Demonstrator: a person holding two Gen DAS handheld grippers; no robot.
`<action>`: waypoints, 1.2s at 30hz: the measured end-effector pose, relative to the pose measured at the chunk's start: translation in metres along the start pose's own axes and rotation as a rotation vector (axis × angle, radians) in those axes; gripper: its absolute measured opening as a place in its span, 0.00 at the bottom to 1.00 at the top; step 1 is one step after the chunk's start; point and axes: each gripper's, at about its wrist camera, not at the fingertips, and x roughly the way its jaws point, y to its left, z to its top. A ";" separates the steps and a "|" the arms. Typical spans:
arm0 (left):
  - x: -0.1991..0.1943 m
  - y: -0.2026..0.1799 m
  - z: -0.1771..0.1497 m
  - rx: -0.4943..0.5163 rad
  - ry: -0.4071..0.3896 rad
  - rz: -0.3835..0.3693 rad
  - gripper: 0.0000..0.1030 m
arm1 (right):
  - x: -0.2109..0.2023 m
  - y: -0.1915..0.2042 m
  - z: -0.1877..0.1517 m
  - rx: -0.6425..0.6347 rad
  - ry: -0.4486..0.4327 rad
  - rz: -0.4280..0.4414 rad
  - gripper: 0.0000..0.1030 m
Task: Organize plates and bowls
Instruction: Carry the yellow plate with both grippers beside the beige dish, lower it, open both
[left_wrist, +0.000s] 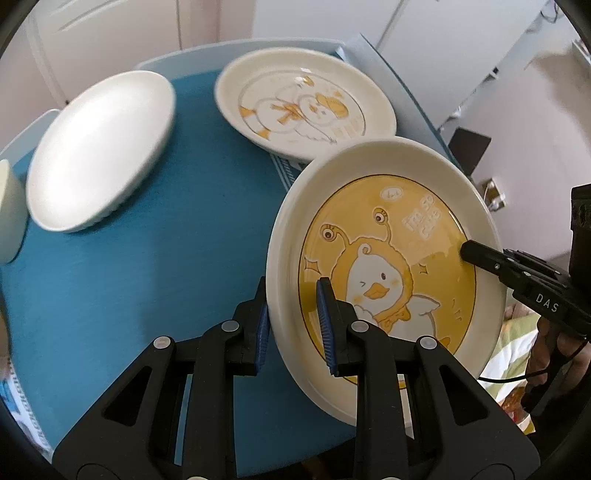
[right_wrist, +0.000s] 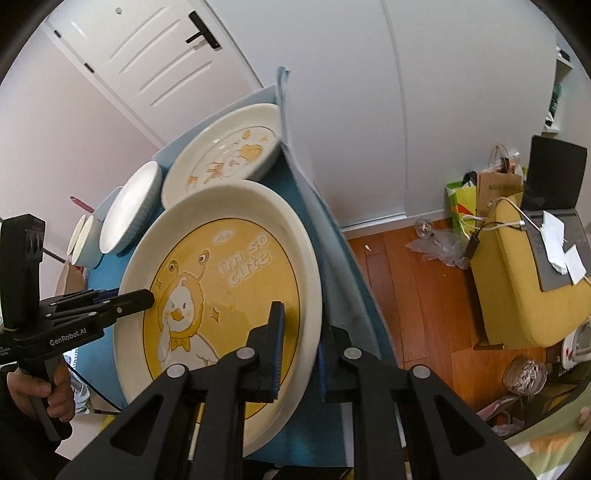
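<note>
A cream plate with a yellow duck picture (left_wrist: 391, 258) is held lifted and tilted above the blue table. My left gripper (left_wrist: 293, 325) is shut on its near-left rim. My right gripper (right_wrist: 299, 350) is shut on the opposite rim of the same yellow duck plate (right_wrist: 221, 280). Each gripper shows in the other's view: the right one (left_wrist: 517, 273), the left one (right_wrist: 96, 306). A second cream plate with a pale duck drawing (left_wrist: 306, 107) lies behind it, also in the right wrist view (right_wrist: 225, 155). A plain white bowl (left_wrist: 99, 147) stands at the left.
The blue table top (left_wrist: 166, 277) has raised pale edges. A further white dish (left_wrist: 9, 210) sits at the far left edge. In the right wrist view, small bowls (right_wrist: 88, 236) stand beyond the white bowl; a yellow chair (right_wrist: 517, 280), bags and wooden floor (right_wrist: 417, 295) lie to the right.
</note>
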 end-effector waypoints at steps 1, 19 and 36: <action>-0.004 0.003 -0.001 -0.007 -0.008 0.001 0.20 | -0.002 0.004 0.003 -0.008 -0.001 0.005 0.14; -0.104 0.153 -0.052 -0.199 -0.112 0.114 0.20 | 0.036 0.166 0.011 -0.208 0.055 0.129 0.14; -0.092 0.266 -0.116 -0.259 -0.039 0.154 0.20 | 0.125 0.256 -0.021 -0.281 0.181 0.133 0.14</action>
